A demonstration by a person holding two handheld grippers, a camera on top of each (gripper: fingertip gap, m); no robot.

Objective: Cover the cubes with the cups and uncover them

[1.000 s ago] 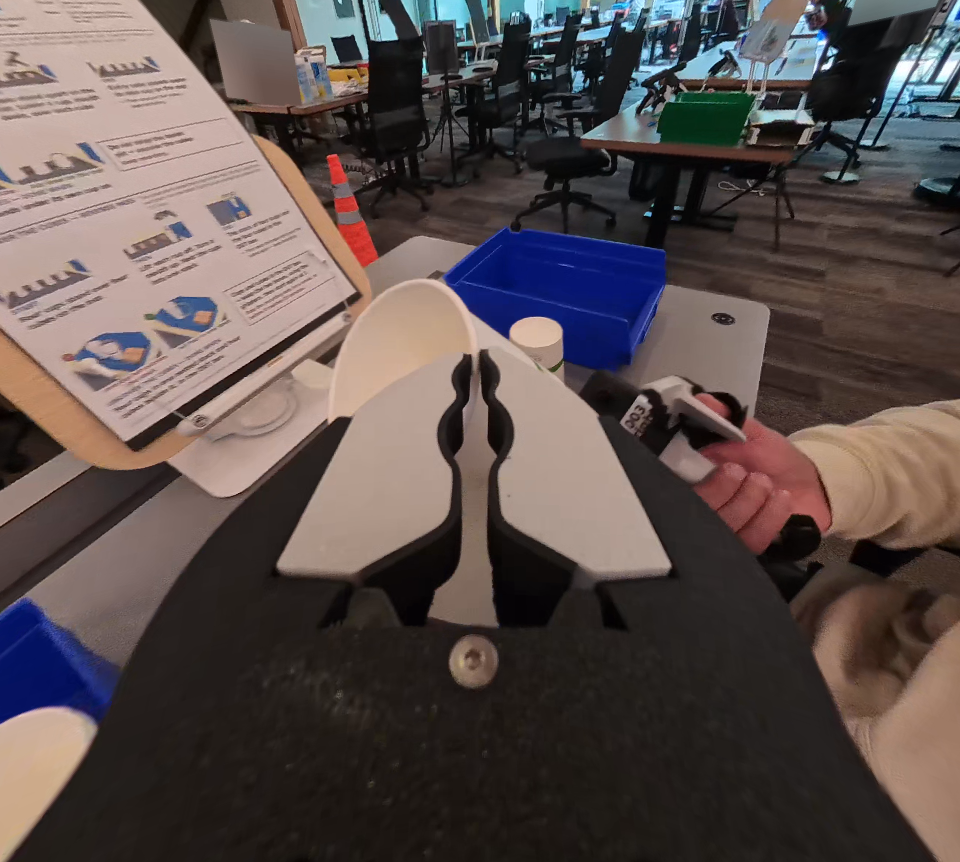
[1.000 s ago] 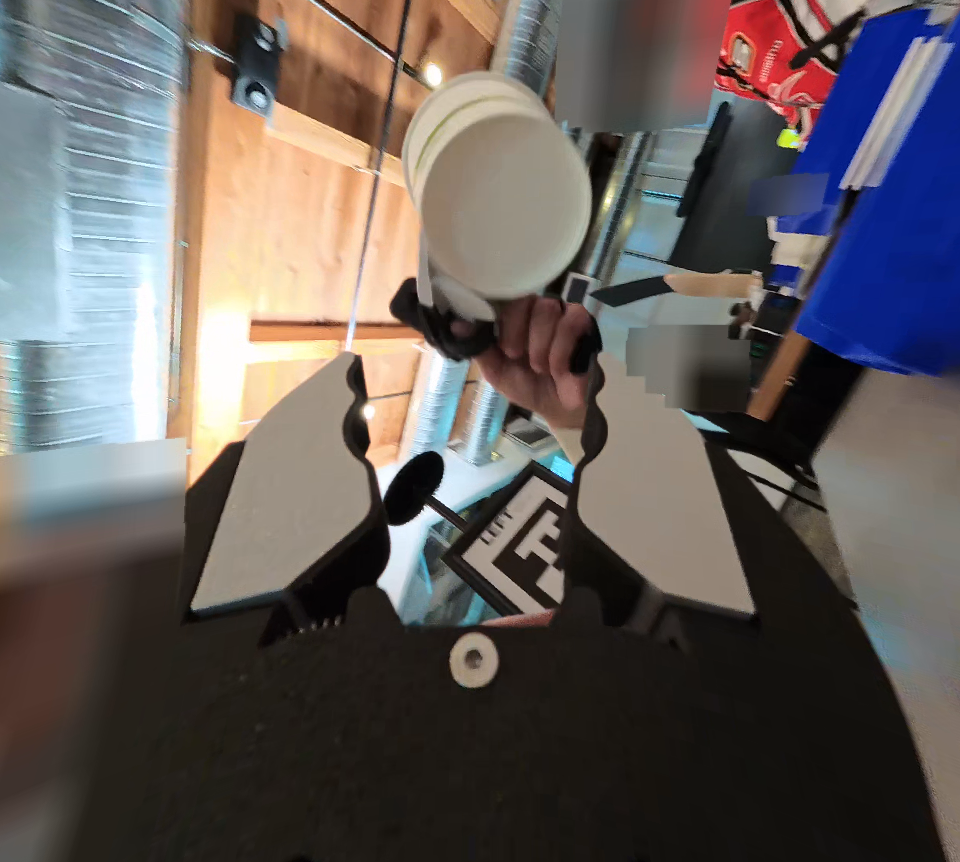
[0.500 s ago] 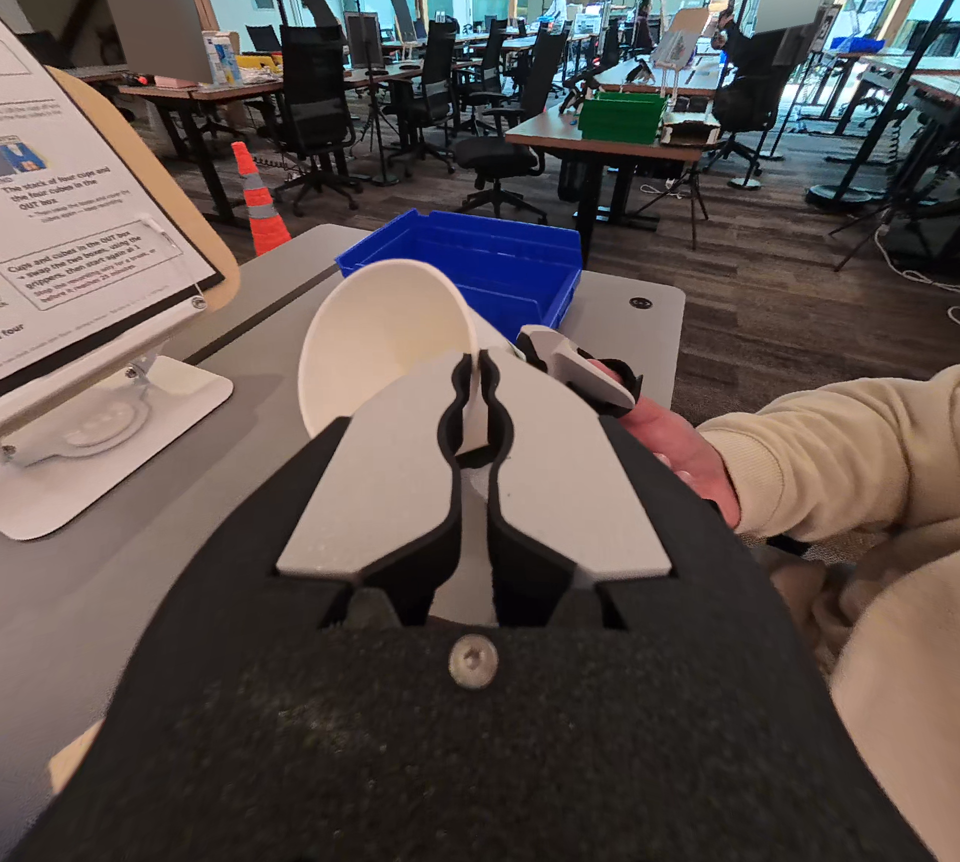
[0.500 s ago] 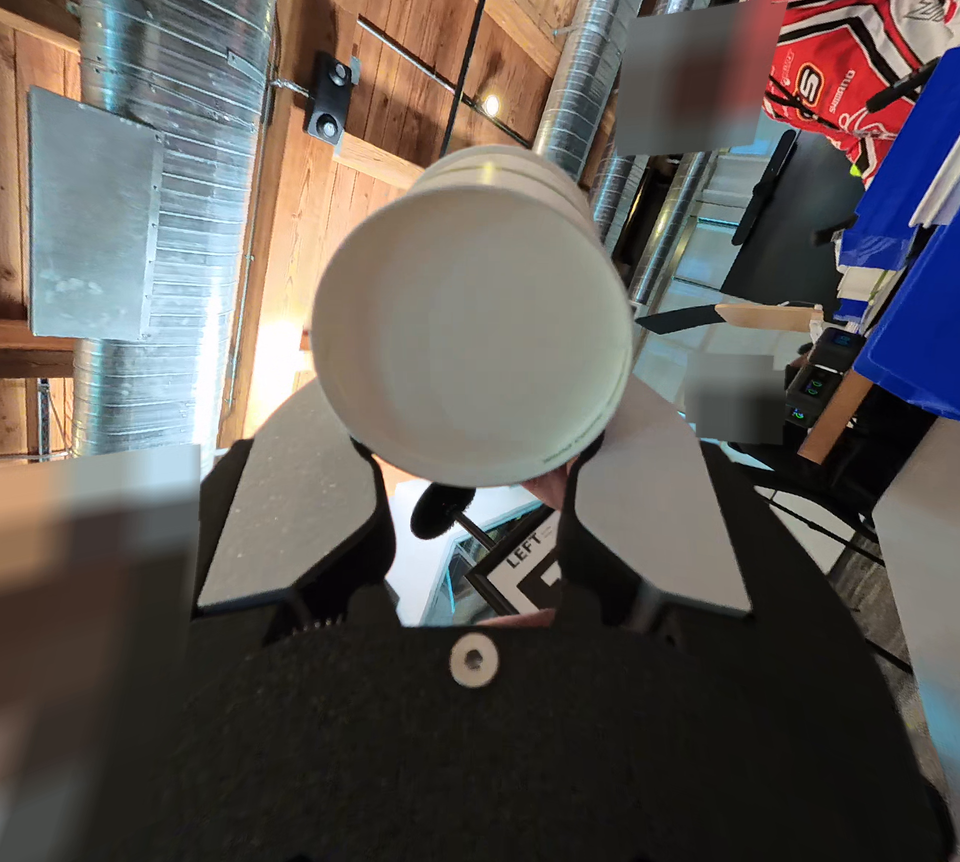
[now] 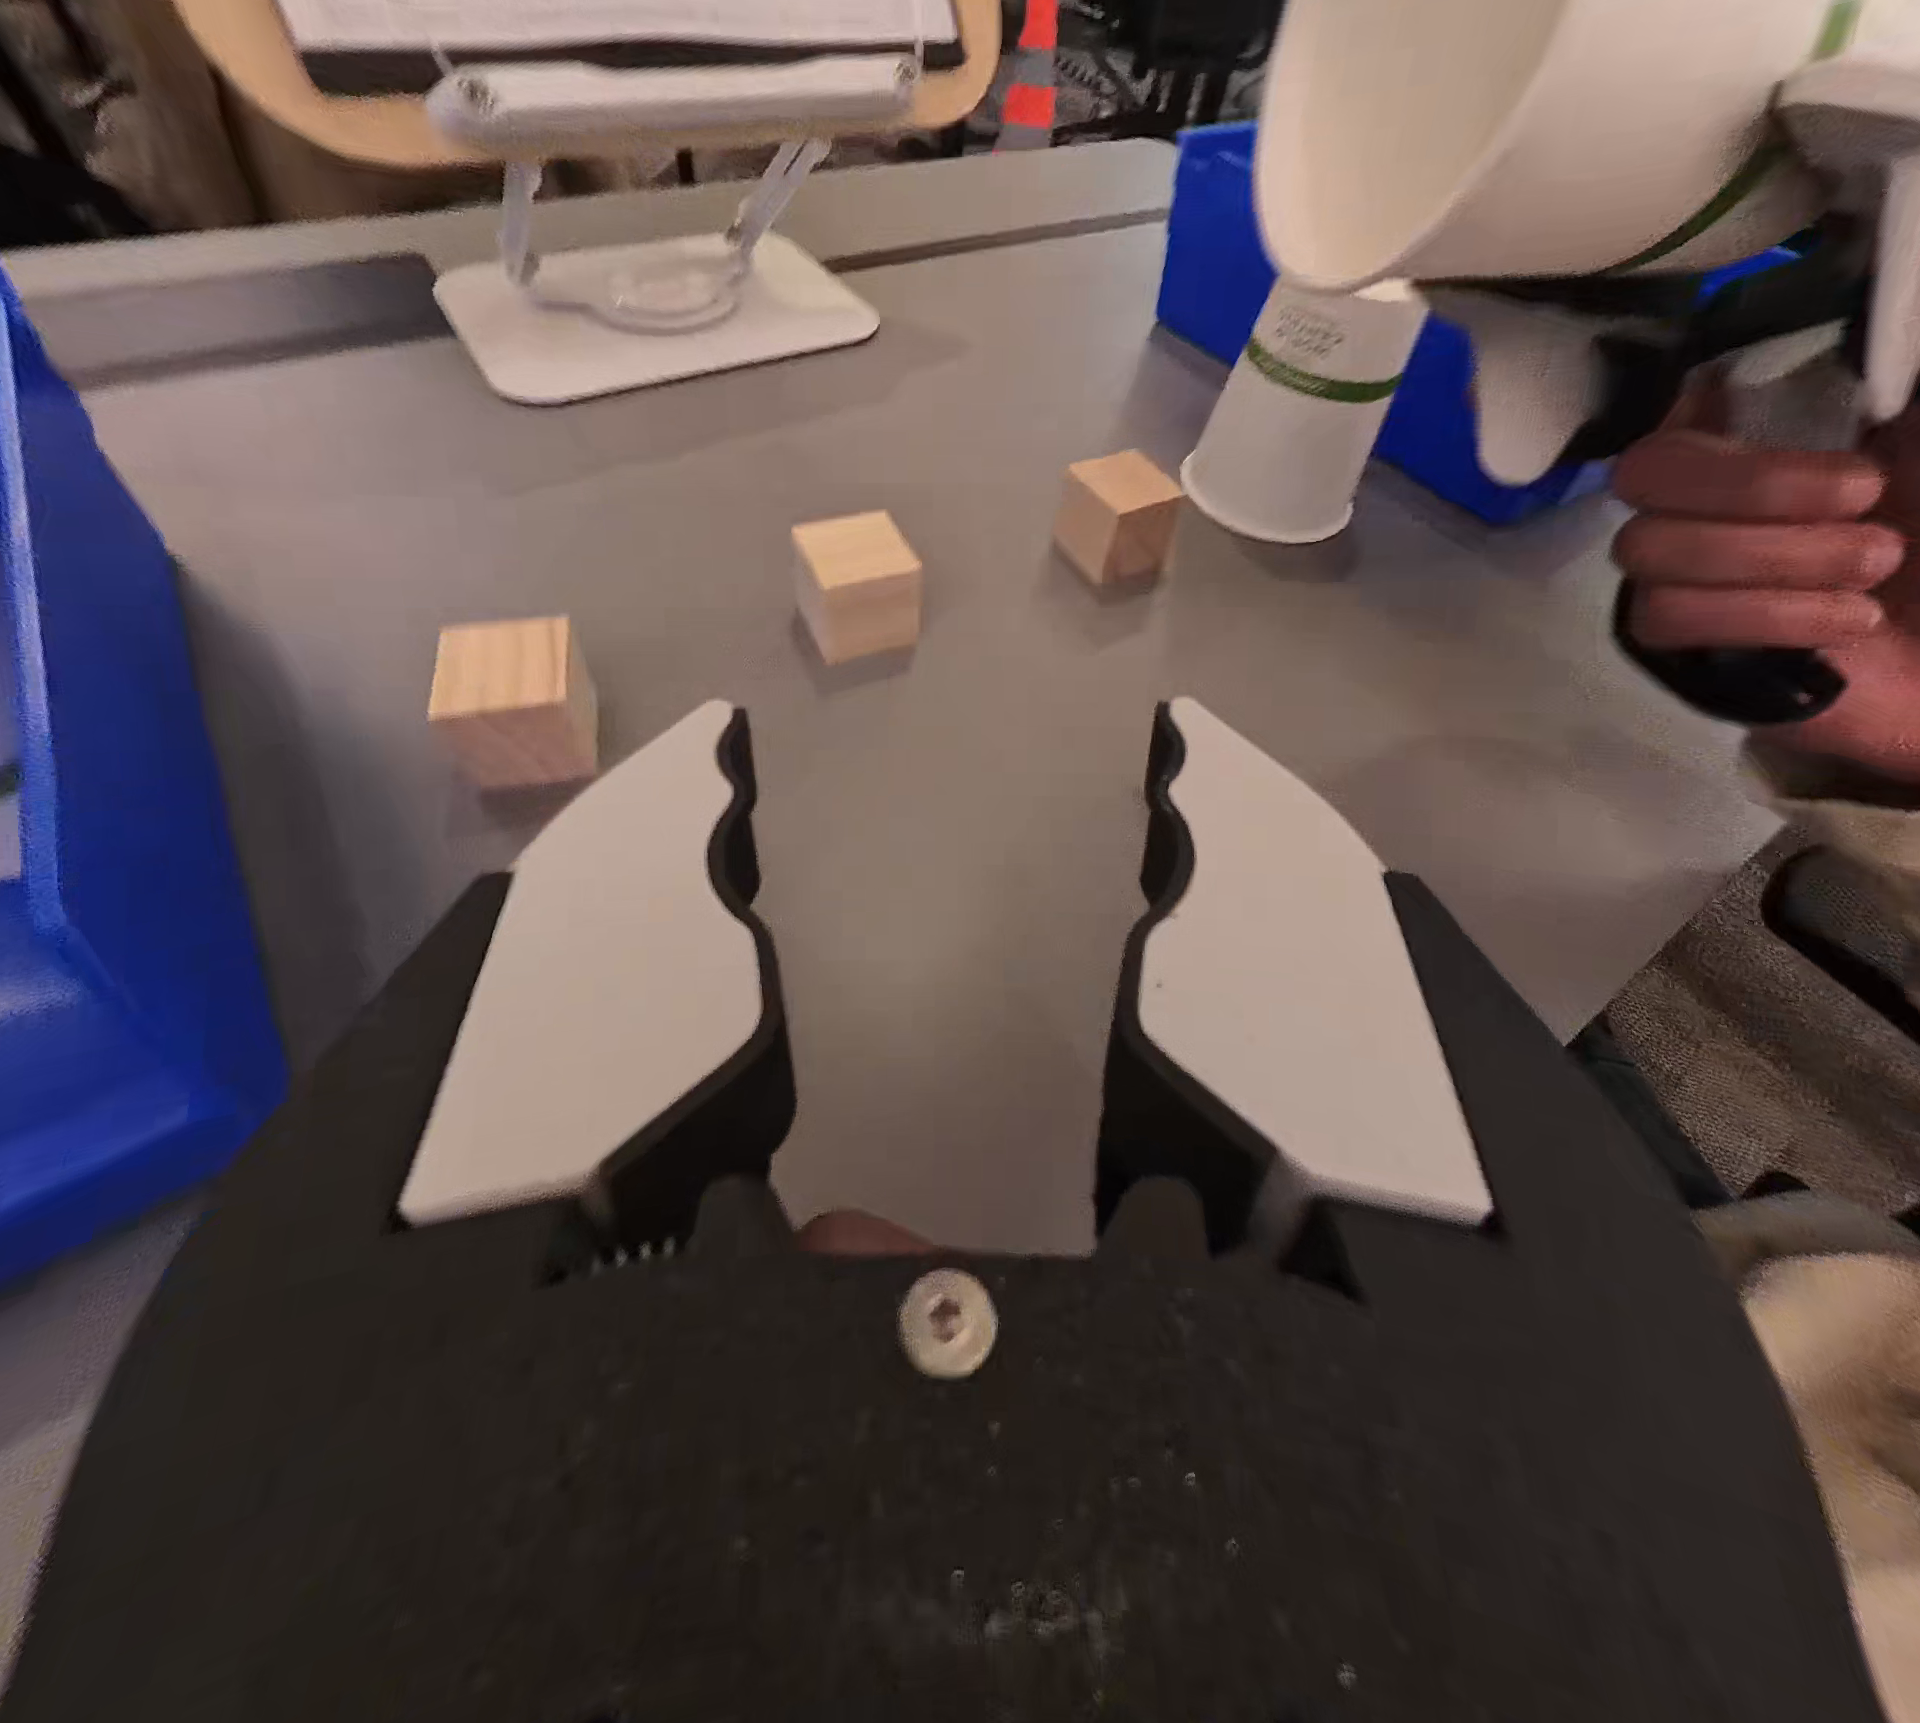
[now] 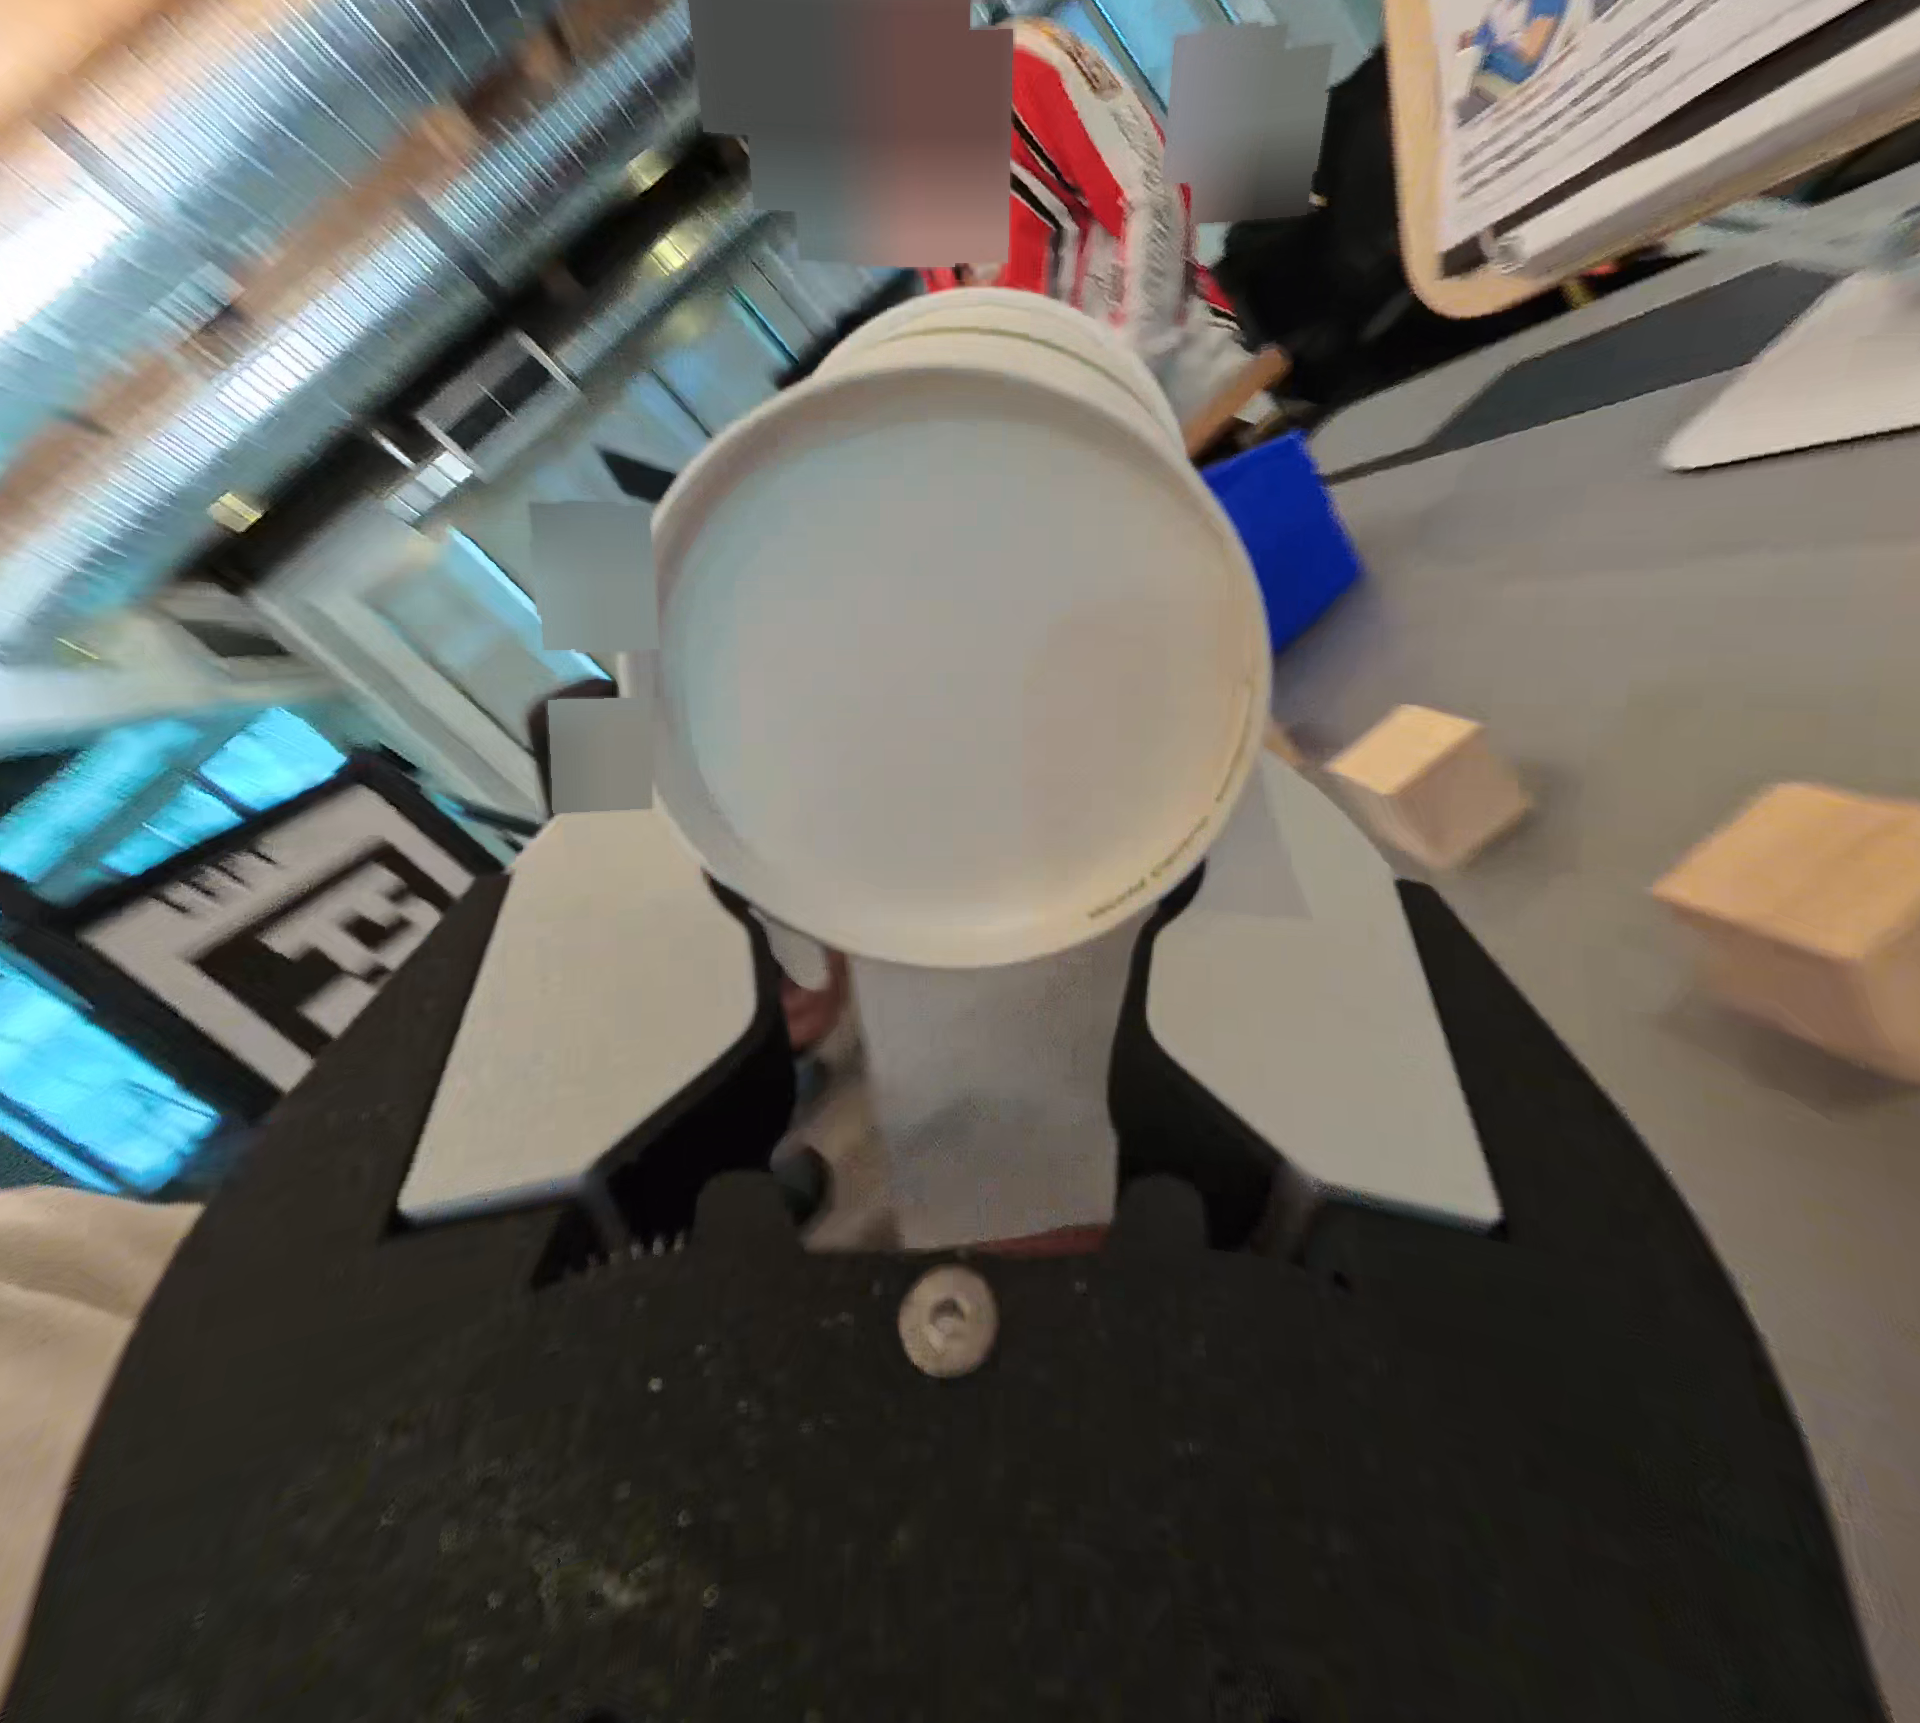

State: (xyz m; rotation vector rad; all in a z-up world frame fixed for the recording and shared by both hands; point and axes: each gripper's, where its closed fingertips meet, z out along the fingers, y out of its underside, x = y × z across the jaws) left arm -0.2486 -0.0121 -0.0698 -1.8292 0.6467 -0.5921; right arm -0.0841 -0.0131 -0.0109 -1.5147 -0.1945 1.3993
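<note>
My left gripper [image 5: 945,728] is open and empty, low over the grey table [image 5: 935,842]. Three wooden cubes lie ahead of it: one at the left [image 5: 509,697], one in the middle [image 5: 857,582], one at the right [image 5: 1117,515]. A white cup [image 5: 1294,416] stands upside down just right of the right cube. My right gripper [image 6: 956,852] is shut on the base of a stack of white cups [image 6: 956,686], held sideways above the table; the stack also shows in the left wrist view [image 5: 1538,42] at the upper right, mouth facing left. Two cubes [image 6: 1423,780] [image 6: 1818,904] show at the right.
A blue bin [image 5: 1216,239] stands behind the upside-down cup and another blue bin [image 5: 83,842] at the left edge. An instruction board on a white stand [image 5: 655,312] is at the back. A hand [image 5: 1766,551] grips the right gripper's handle.
My left gripper let go of the cup stack's rim, opened and swung down toward the table. My right gripper closed on the stack's base and now carries it.
</note>
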